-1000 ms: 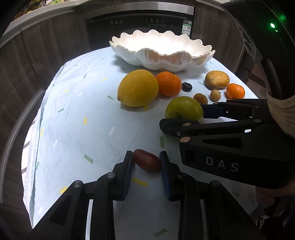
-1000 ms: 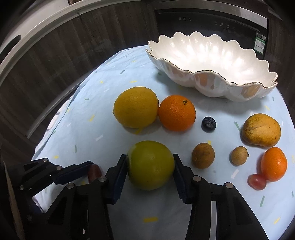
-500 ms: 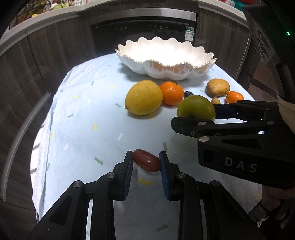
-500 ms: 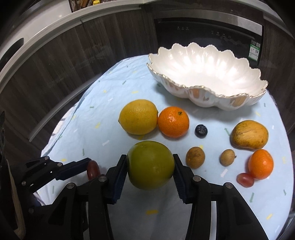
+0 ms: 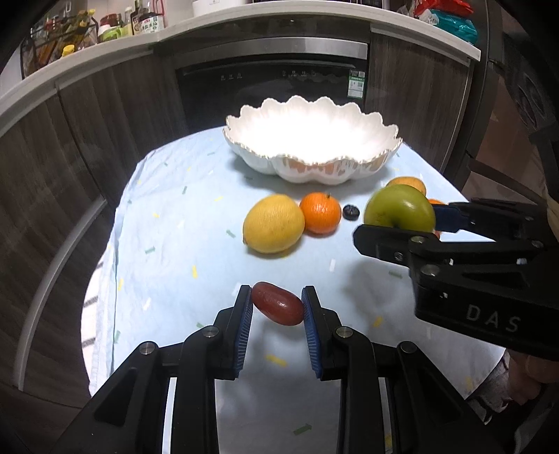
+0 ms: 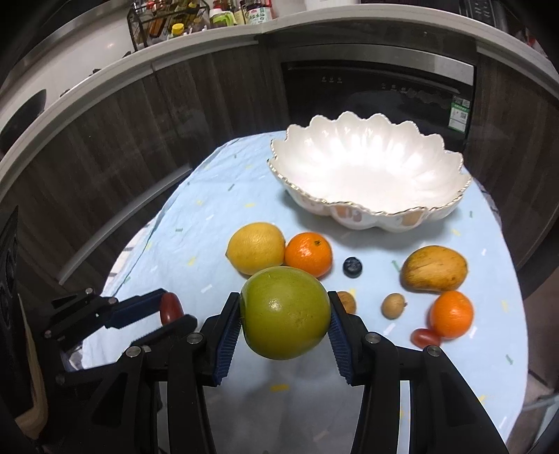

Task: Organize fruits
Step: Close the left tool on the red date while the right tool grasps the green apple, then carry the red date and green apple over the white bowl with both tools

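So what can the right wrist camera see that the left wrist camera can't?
Only the right wrist view shows the small brown fruit and the little red fruit beside the second orange.

Only the left wrist view shows the red and blue bags on the counter.

Both show the white bowl, the lemon, the blueberry, the left gripper holding the red date, and the right gripper holding the green apple.
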{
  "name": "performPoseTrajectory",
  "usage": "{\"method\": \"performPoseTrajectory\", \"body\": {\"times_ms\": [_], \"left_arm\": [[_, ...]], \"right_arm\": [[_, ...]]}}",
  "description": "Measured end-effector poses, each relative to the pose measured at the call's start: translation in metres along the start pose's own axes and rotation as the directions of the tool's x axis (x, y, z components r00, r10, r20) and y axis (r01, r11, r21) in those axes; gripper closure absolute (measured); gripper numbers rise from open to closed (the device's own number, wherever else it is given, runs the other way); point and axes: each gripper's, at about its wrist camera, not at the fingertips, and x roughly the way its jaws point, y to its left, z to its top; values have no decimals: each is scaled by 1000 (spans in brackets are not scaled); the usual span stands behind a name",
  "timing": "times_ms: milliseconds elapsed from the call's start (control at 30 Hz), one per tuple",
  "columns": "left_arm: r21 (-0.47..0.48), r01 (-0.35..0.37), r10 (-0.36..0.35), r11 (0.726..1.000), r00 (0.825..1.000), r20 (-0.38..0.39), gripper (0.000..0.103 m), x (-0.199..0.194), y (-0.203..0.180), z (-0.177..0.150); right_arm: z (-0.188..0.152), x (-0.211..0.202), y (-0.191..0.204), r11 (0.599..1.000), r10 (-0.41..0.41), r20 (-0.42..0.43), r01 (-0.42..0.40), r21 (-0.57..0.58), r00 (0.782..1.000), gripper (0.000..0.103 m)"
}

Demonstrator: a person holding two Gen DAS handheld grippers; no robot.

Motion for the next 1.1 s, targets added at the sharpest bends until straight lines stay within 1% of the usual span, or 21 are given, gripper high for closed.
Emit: {"method": "performPoseTrajectory", "body": {"times_ms": [567, 800, 1100], "left_arm": [[29, 7, -9, 1000, 998, 59, 74, -8, -8, 53], [30, 2, -5, 1000, 996, 85, 74, -2, -9, 79], [37, 10, -14, 999, 993, 114, 74, 16, -8, 114]], "right_arm": [[28, -25, -23, 998, -57, 65, 55, 40, 996, 55], [45, -27, -37, 996, -83, 98, 78, 52, 992, 55], [68, -24, -62, 989, -133, 131, 124, 74, 982, 55]]}}
